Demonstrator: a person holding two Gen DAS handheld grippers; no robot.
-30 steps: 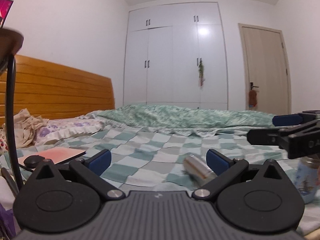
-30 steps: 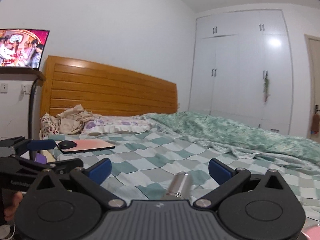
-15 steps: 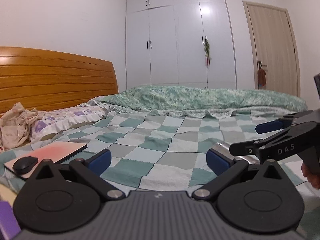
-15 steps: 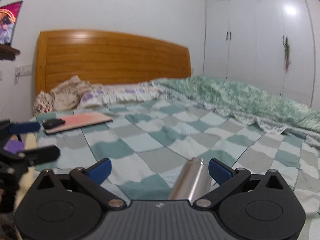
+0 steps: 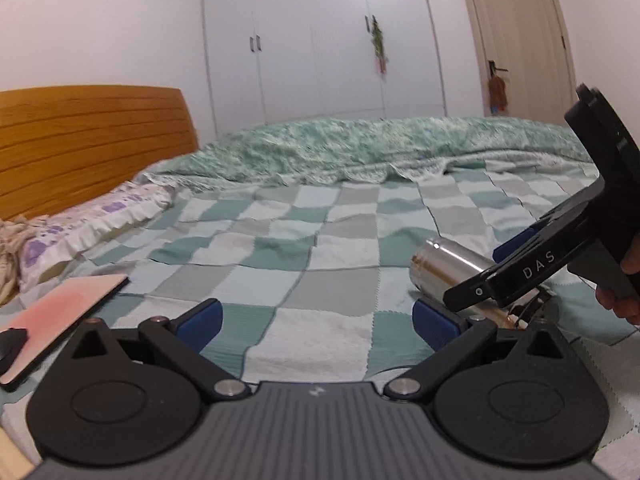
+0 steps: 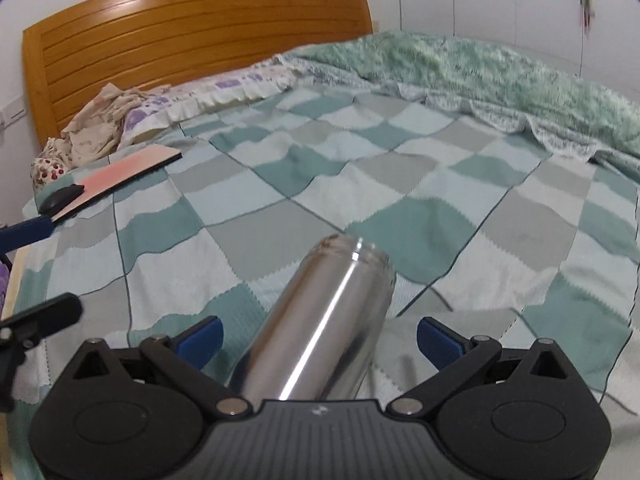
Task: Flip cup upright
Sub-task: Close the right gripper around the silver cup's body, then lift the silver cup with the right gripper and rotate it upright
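A shiny steel cup (image 6: 320,320) lies on its side on the checked bedspread (image 6: 320,184). My right gripper (image 6: 320,338) is open, its blue-padded fingers (image 6: 200,338) on either side of the cup body, apart from it. In the left wrist view the cup (image 5: 448,270) lies at the right, partly covered by the right gripper's black body (image 5: 560,256). My left gripper (image 5: 316,320) is open and empty, low over the bedspread (image 5: 320,240) to the left of the cup.
A pink-topped pad with a black mouse (image 6: 62,198) lies at the bed's left edge. A pillow (image 6: 208,92) and crumpled clothes (image 6: 100,120) lie by the wooden headboard (image 6: 192,28). A rumpled green quilt (image 6: 500,76) covers the far side.
Both grippers have dropped lower toward the bed. The right gripper has moved forward so the cup now lies between its open fingers. The left gripper stays open and empty.
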